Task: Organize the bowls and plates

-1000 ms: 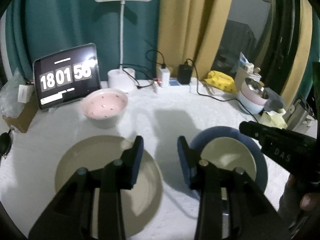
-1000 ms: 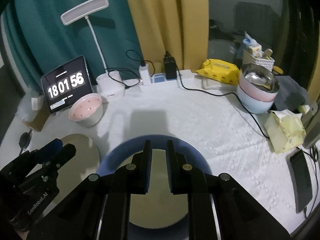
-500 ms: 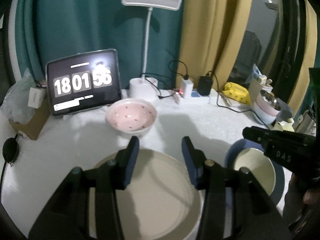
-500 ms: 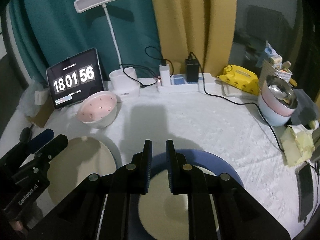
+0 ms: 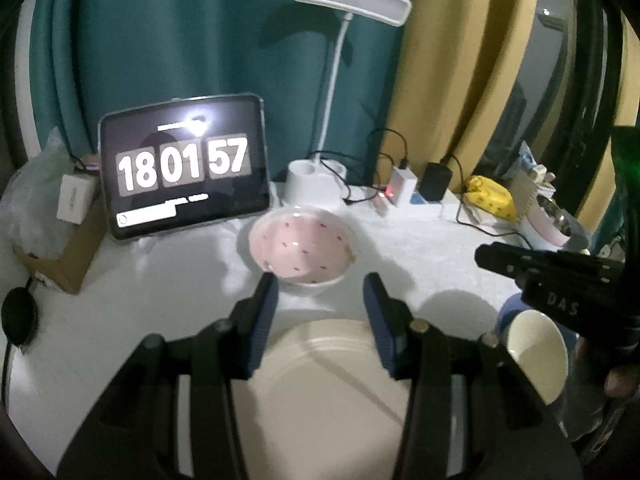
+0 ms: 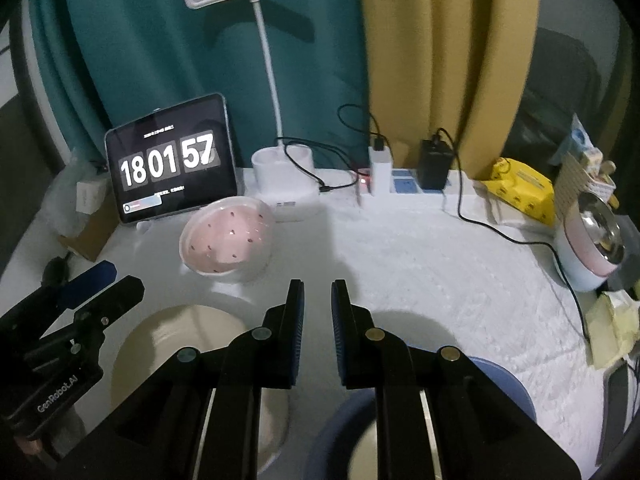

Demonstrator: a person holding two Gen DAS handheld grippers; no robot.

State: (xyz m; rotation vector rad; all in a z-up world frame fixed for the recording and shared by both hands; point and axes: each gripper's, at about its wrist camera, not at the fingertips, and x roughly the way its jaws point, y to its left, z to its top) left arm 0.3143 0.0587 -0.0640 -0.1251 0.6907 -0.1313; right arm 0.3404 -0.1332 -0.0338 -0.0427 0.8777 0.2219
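Observation:
A pink bowl with red specks (image 5: pixel 302 246) (image 6: pixel 228 236) stands near the back of the white table. A large cream plate (image 5: pixel 332 380) (image 6: pixel 192 344) lies in front of it. To its right a small cream plate (image 5: pixel 536 344) (image 6: pixel 364 452) rests on a blue plate (image 5: pixel 510 312) (image 6: pixel 500 380). My left gripper (image 5: pixel 319 280) (image 6: pixel 116 280) hovers open over the cream plate's far rim, fingertips just short of the pink bowl, nothing between them. My right gripper (image 6: pixel 318 286) (image 5: pixel 520 264) hangs above the blue plate's far edge with a narrow empty gap between its pads.
A tablet clock (image 5: pixel 184 164), a white desk lamp (image 6: pixel 280 176) and a power strip with chargers (image 6: pixel 404 178) line the back. A cardboard box (image 5: pixel 64 252) sits at left. A yellow packet (image 6: pixel 524 192), stacked bowls (image 6: pixel 592 248) and cables crowd the right.
Both grippers have moved forward toward the back of the table, so the plates slid down in view. The left one also shifted over the cream plate and its jaws widened.

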